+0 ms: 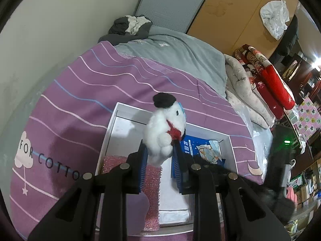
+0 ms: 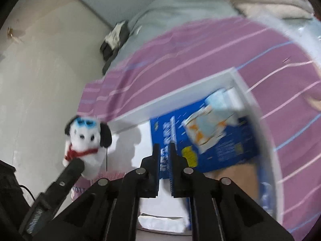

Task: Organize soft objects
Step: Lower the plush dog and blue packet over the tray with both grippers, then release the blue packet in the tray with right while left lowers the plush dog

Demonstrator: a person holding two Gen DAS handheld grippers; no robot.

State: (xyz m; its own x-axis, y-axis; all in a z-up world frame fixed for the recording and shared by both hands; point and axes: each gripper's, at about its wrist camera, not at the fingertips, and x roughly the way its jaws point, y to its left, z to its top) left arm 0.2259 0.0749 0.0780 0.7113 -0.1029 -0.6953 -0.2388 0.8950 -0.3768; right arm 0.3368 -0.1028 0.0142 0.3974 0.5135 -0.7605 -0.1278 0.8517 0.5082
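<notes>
1. The left gripper has its blue-padded fingers pressed against the lower body of a white plush dog, holding it at the centre of the left wrist frame
2. The plush dog stands upright between those pads, long axis running up the frame; in the left wrist view its face turns to the right, showing a black ear on top, blue goggles and a red scarf
3. In the right wrist view the same dog sits at centre left, facing the camera, with one black finger of the left gripper across its lower body
4. The right gripper has its fingers drawn nearly together, only a thin slit between them and nothing in it; the frame is motion-blurred
5. Below both grippers lies a shallow white box on a bed with a purple striped sheet
6. Inside the box: a pink glittery sponge at lower left in the left wrist view, a white folded item beside it, and a blue packet with a cartoon picture on the right
7. Both grippers point forward and downward into the box
8. Further out, a grey quilt, a heap of dark clothes and a red patterned blanket occupy the upper frame
</notes>
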